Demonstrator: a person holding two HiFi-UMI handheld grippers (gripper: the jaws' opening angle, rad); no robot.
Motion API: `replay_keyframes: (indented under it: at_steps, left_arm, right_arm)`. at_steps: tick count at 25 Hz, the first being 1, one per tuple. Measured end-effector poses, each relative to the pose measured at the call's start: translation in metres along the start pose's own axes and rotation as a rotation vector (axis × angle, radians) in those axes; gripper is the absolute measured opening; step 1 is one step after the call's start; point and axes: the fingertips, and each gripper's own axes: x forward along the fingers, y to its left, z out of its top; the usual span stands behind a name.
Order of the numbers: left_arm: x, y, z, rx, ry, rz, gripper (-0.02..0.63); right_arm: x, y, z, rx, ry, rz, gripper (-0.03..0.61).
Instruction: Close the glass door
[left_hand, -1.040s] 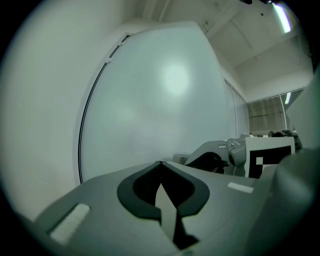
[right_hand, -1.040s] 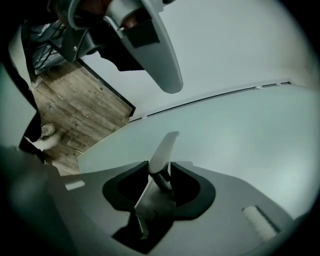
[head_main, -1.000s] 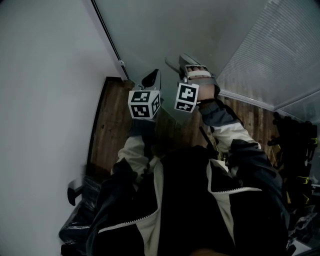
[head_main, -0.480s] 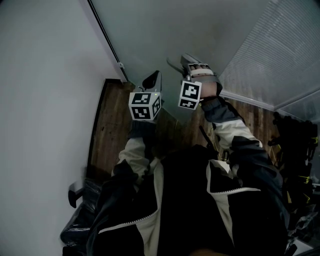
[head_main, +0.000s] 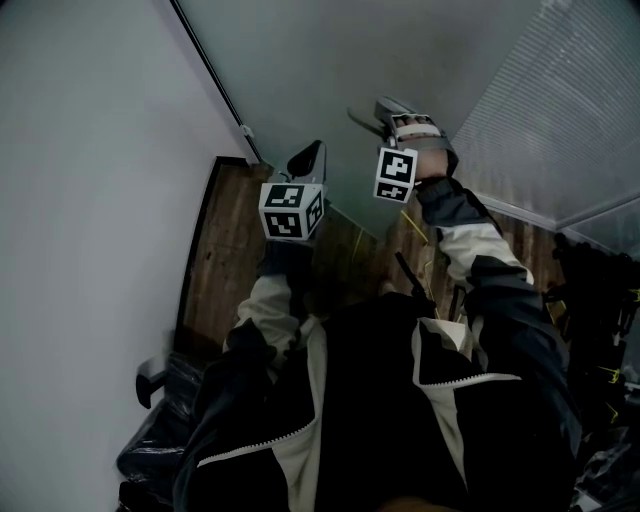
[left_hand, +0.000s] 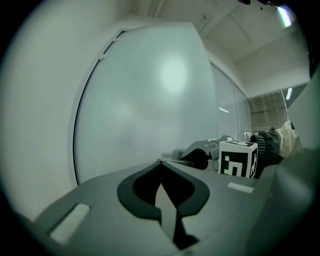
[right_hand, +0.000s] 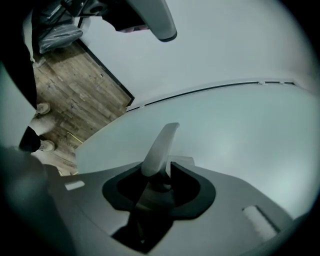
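The frosted glass door (head_main: 400, 50) fills the top of the head view, with its black frame edge (head_main: 215, 75) against the white wall. My right gripper (head_main: 368, 110) is held up at the pane, jaws apart and nothing between them. In the right gripper view, one pale finger (right_hand: 162, 147) stands out against the glass door (right_hand: 240, 135). My left gripper (head_main: 308, 152) is lower and to the left. It shows as a single dark blade, shut and empty, and points at the pane (left_hand: 150, 100). The right gripper's marker cube (left_hand: 238, 159) is in the left gripper view.
A wooden floor (head_main: 220, 260) runs below the door. A ribbed translucent panel (head_main: 560, 110) stands at the right with dark gear (head_main: 600, 290) below it. A black bag or chair (head_main: 160, 400) sits by the white wall (head_main: 90, 200) at lower left.
My right gripper has slid right and farther along the glass, and more wooden floor shows under the door's lower edge. The left gripper has shifted only a little.
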Motion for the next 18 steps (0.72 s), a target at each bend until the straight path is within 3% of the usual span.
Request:
replay_keyframes:
  at_steps: [6, 9, 11, 18]
  left_arm:
    - [0.031, -0.016, 0.014, -0.011, -0.008, 0.024, 0.002]
    - [0.044, -0.031, 0.033, -0.048, -0.051, 0.017, 0.002]
    - [0.052, -0.042, 0.044, -0.029, -0.068, 0.015, 0.002]
    - [0.069, -0.048, 0.044, -0.019, -0.053, 0.064, 0.003]
  right_arm:
    - [0.039, -0.02, -0.047, -0.057, 0.039, 0.008, 0.146]
    - [0.062, -0.03, -0.07, -0.134, 0.061, 0.008, 0.14]
    - [0.076, -0.037, -0.085, -0.161, 0.074, 0.006, 0.138]
    - [0.137, -0.064, -0.123, -0.158, 0.122, -0.016, 0.138]
